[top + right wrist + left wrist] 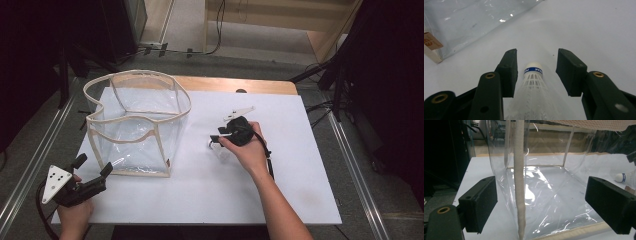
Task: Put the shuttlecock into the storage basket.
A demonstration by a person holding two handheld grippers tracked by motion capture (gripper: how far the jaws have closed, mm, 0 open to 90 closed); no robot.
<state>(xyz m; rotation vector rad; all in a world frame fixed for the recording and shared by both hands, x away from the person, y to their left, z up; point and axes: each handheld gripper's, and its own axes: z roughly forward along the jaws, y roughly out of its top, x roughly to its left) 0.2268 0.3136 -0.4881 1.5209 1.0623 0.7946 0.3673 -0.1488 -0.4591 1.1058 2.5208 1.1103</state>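
Straddling shuttlecock (533, 75) | right gripper (536, 72) fingers (509, 70) parted, one touching

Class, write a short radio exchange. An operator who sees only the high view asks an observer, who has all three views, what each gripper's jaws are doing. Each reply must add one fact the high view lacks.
Operator: The hand covers the right gripper. Is anything between its jaws?
Observer: Yes. A white shuttlecock with a blue band lies between them, cork end pointing away. The jaws stand open, with a gap on one side.
Operator: And the left gripper by the clear bag?
Observer: Its jaws are wide open either side of the bag's padded corner seam, and neither pad presses on it.
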